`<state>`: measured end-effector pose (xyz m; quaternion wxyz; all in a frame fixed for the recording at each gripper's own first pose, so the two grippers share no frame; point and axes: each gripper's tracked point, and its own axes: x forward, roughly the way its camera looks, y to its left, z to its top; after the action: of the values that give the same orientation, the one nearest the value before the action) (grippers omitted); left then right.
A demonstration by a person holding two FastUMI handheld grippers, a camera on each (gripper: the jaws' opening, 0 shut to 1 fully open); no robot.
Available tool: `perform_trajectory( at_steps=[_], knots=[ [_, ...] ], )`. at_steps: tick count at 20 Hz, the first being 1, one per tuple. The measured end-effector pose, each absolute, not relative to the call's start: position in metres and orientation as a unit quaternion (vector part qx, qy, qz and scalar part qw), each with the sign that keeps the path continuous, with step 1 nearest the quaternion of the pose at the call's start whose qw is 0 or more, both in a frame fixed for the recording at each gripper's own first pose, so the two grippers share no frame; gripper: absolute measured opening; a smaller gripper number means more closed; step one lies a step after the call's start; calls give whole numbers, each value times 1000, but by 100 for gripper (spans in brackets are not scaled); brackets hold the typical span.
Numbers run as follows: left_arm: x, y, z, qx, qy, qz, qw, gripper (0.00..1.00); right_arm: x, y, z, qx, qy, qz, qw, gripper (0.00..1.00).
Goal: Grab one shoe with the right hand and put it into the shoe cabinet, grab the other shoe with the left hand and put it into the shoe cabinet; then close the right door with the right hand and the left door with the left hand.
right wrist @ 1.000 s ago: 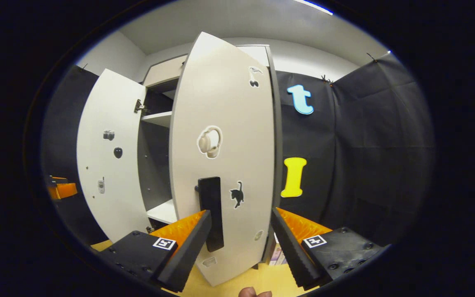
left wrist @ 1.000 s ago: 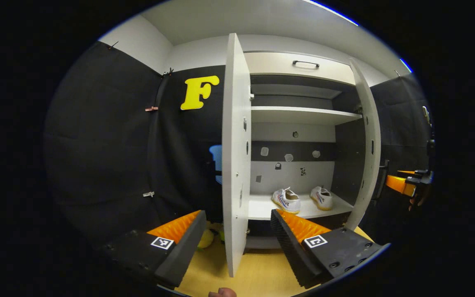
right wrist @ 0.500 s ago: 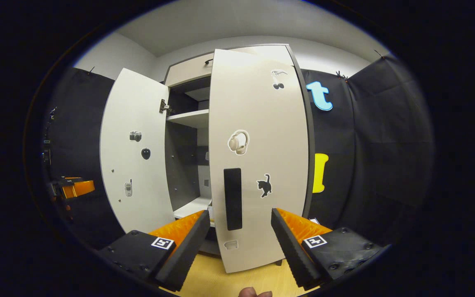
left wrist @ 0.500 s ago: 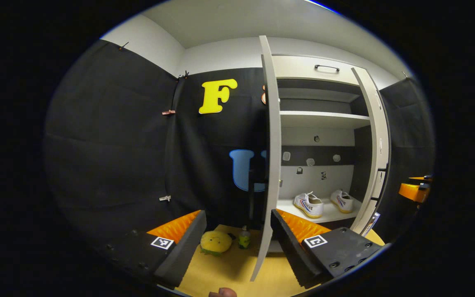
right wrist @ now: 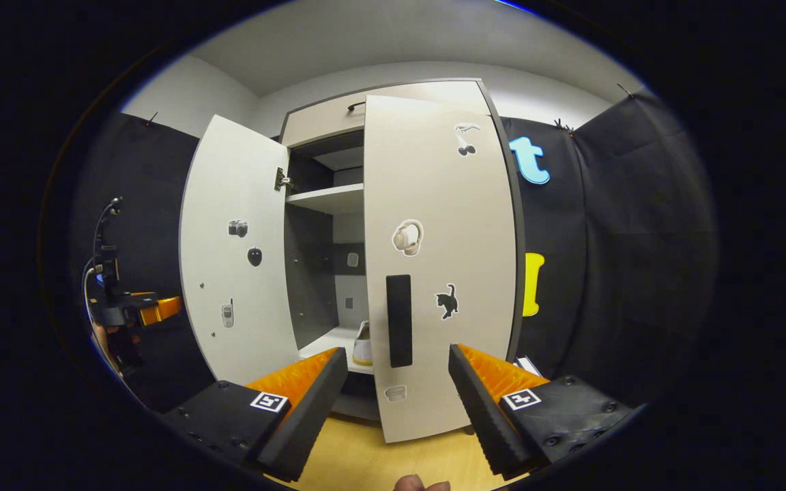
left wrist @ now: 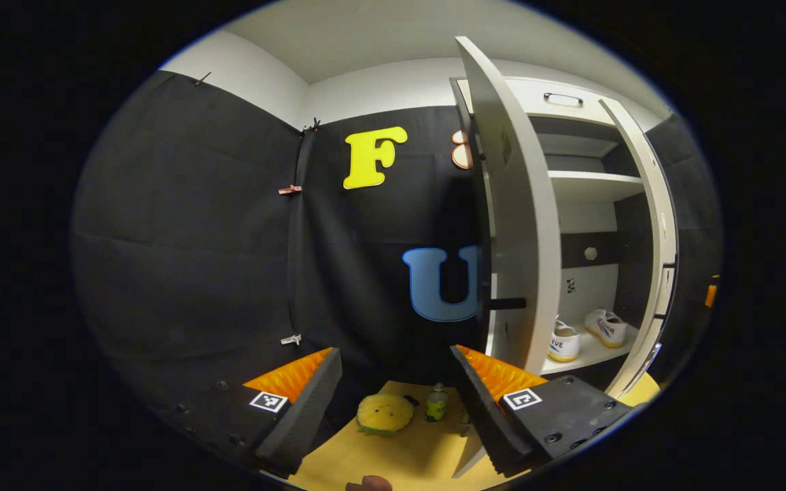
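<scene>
Two white shoes [left wrist: 561, 341] [left wrist: 608, 326] rest on the lower shelf of the white shoe cabinet [left wrist: 587, 185]. The left door [left wrist: 517, 225] stands open and edge-on ahead of my left gripper [left wrist: 396, 389], whose fingers are open and hold nothing; the door's dark handle [left wrist: 507, 303] sticks out just above the right finger. In the right gripper view the right door [right wrist: 441, 273] is swung most of the way closed, and its black handle [right wrist: 399, 320] hangs just above my open right gripper [right wrist: 398, 389], apart from it. One shoe [right wrist: 363, 344] peeks through the gap. The left door [right wrist: 236, 252] stands wide open, with the left gripper [right wrist: 140, 310] beyond it.
A yellow plush toy [left wrist: 385, 413] and a small green bottle [left wrist: 437, 404] lie on the wooden floor [left wrist: 420, 450] to the left of the cabinet. Above the shelves sits a drawer with a dark handle [left wrist: 563, 99]. Black cloth walls close in both sides.
The right door has swung further toward closed while my right gripper drew back from it. My left gripper has shifted left, round to the outer side of the left door.
</scene>
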<state>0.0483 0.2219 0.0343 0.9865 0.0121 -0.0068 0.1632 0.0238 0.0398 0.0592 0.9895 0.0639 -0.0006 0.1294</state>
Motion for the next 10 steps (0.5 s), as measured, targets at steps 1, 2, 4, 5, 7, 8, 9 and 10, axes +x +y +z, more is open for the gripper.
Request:
perform_trajectory(
  at_steps=[1, 2, 4, 5, 7, 8, 9, 10],
  knots=[
    [55, 225, 31, 11, -5, 163, 987, 98, 21, 41, 57, 62, 2, 130, 990, 98],
    [59, 226, 29, 7, -4, 160, 987, 98, 20, 42, 55, 60, 5, 129, 990, 98],
    [65, 224, 27, 2, -5, 153, 988, 99, 15, 42, 53, 57, 8, 128, 990, 98],
    [67, 223, 28, 4, -7, 150, 989, 99, 14, 42, 51, 56, 10, 127, 990, 98],
    [69, 217, 28, 8, -7, 147, 989, 98, 12, 39, 48, 57, 14, 125, 991, 98],
    [69, 219, 27, 5, -9, 151, 989, 93, 12, 37, 48, 60, 15, 123, 990, 98],
    [68, 218, 26, -2, -7, 154, 988, 92, 11, 35, 47, 65, 17, 121, 990, 98],
    [68, 215, 25, -5, -8, 156, 988, 93, 12, 34, 45, 69, 19, 120, 990, 98]
  ],
)
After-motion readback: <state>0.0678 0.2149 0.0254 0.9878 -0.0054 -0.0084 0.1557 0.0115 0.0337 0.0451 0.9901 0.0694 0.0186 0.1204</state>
